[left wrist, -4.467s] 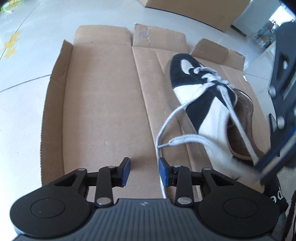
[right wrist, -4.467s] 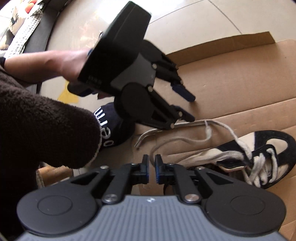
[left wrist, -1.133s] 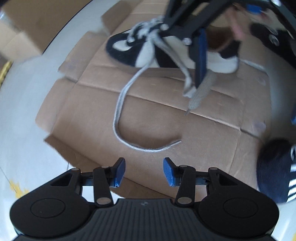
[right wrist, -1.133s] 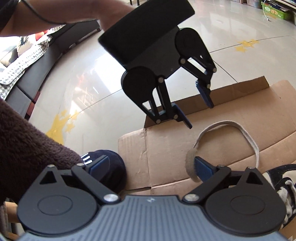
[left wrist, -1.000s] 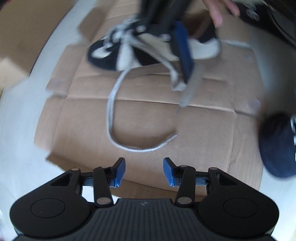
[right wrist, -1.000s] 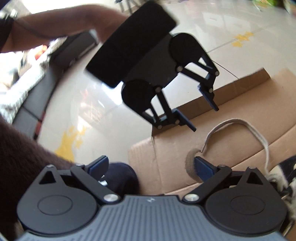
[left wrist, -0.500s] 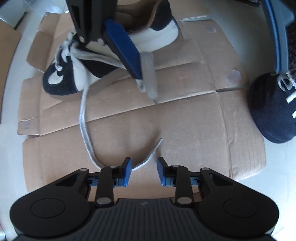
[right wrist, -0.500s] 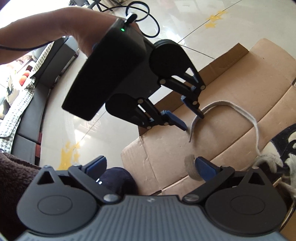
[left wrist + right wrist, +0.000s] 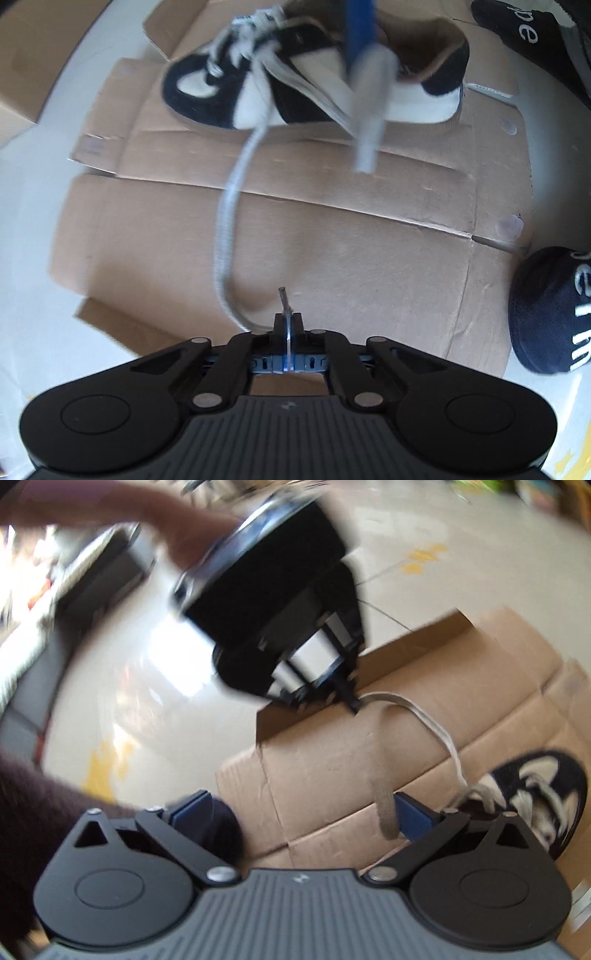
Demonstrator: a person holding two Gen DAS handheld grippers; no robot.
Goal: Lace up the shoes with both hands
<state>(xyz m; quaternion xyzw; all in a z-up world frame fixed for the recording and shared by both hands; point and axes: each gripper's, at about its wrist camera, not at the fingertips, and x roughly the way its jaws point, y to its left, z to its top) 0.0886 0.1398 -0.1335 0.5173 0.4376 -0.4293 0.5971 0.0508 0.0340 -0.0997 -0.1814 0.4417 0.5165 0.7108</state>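
A: Starting at the left, what do you see?
B: A flattened cardboard sheet [image 9: 332, 240] on the floor, with the black-and-white sneaker [image 9: 295, 81] at its far edge, toe pointing left.
A: And the laces?
B: One lace end [image 9: 229, 221] trails from the eyelets toward the near side, where the left gripper [image 9: 287, 325] is pressed together on its tip.
A: The other one?
B: The right gripper [image 9: 299, 812] stands spread; the second lace [image 9: 384, 794] only drapes against its right pad.
A: So how far along?
B: The lower eyelets look laced. The crossing, knot and bow remain, I'd judge.
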